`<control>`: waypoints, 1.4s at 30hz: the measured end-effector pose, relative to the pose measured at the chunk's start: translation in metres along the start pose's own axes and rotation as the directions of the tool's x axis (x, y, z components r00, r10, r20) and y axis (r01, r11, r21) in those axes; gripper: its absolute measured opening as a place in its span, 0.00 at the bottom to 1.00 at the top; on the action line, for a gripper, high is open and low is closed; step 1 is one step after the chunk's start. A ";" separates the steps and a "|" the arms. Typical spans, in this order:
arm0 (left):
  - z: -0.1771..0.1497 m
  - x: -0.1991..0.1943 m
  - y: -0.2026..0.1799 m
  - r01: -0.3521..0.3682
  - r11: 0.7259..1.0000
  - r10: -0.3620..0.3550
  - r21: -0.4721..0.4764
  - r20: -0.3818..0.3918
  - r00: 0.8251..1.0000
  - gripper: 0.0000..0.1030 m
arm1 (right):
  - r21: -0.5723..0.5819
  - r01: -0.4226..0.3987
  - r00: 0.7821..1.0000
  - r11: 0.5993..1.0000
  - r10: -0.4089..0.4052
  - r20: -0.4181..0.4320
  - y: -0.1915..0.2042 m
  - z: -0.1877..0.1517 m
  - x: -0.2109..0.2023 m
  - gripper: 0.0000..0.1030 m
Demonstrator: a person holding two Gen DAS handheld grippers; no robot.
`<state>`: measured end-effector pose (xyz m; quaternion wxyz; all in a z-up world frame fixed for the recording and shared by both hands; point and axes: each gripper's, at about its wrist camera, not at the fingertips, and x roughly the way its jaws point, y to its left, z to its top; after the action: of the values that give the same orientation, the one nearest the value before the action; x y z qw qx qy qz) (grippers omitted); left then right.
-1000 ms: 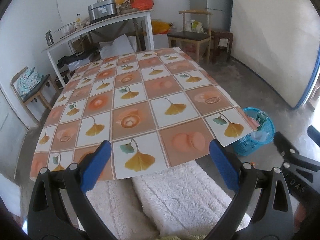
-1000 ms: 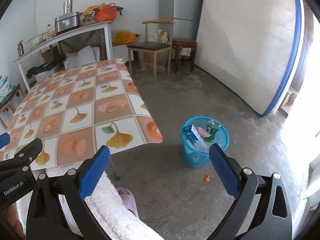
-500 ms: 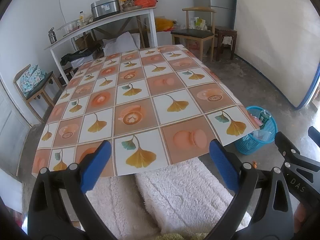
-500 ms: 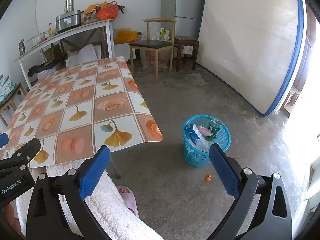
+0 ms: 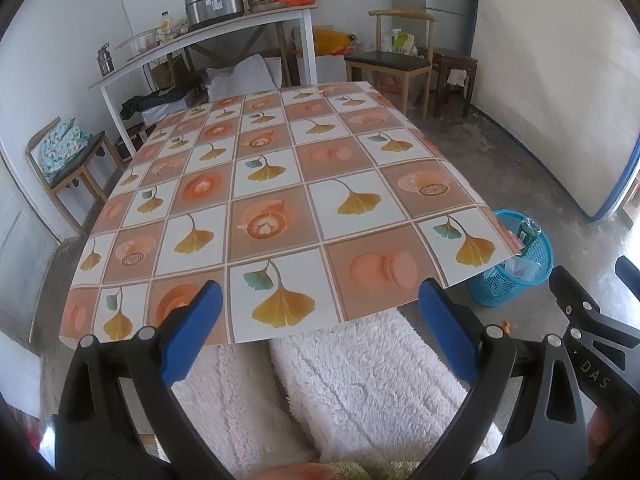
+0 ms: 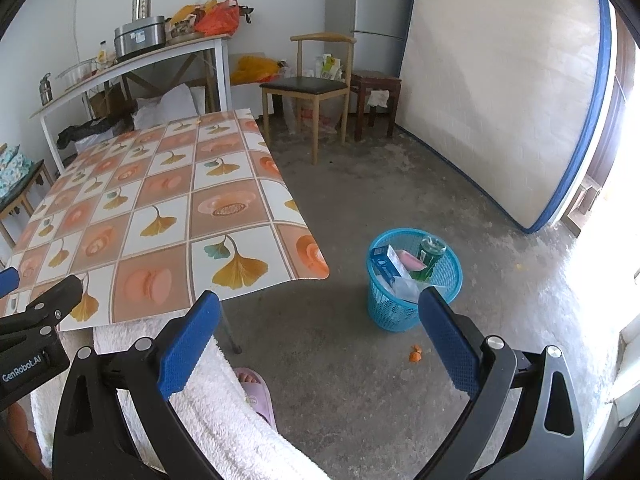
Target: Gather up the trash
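Note:
A blue mesh trash basket (image 6: 412,300) stands on the concrete floor right of the table, holding a blue-and-white carton (image 6: 386,262), a green bottle (image 6: 430,256) and pale wrappers. The left wrist view shows that basket (image 5: 516,280) past the table's front right corner. A small orange scrap (image 6: 415,354) lies on the floor just in front of it. My left gripper (image 5: 320,324) is open and empty, held before the table's near edge. Over the floor left of the basket, my right gripper (image 6: 320,328) is open and empty too. The patterned tablecloth (image 5: 272,208) carries nothing.
A person's white fluffy-robed legs (image 5: 360,380) and a pink slipper (image 6: 256,392) are below the grippers. A wooden chair (image 6: 312,88) and a stool (image 6: 374,84) stand behind the table, a mattress (image 6: 500,92) leans on the right wall, and a cluttered white side table (image 5: 208,36) is at the back.
Both grippers have drawn back and risen a little, so the table and basket sit slightly lower and further off in view. The jaws stayed open.

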<state>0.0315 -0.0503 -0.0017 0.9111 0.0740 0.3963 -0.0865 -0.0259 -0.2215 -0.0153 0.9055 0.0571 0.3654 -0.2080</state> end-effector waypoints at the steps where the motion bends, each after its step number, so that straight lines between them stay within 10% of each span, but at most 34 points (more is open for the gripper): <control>1: 0.000 0.001 0.001 0.000 1.000 0.000 -0.004 -0.002 1.000 0.92 | -0.002 0.001 1.000 1.000 -0.001 -0.001 0.001 0.000 0.000 0.94; 42: -0.001 0.002 0.004 0.003 1.000 -0.003 -0.009 -0.006 1.000 0.92 | -0.012 -0.003 1.000 1.000 0.002 -0.009 0.008 -0.002 0.002 0.94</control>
<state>0.0334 -0.0461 -0.0038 0.9100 0.0694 0.3997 -0.0860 -0.0223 -0.2149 -0.0183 0.9045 0.0528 0.3706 -0.2043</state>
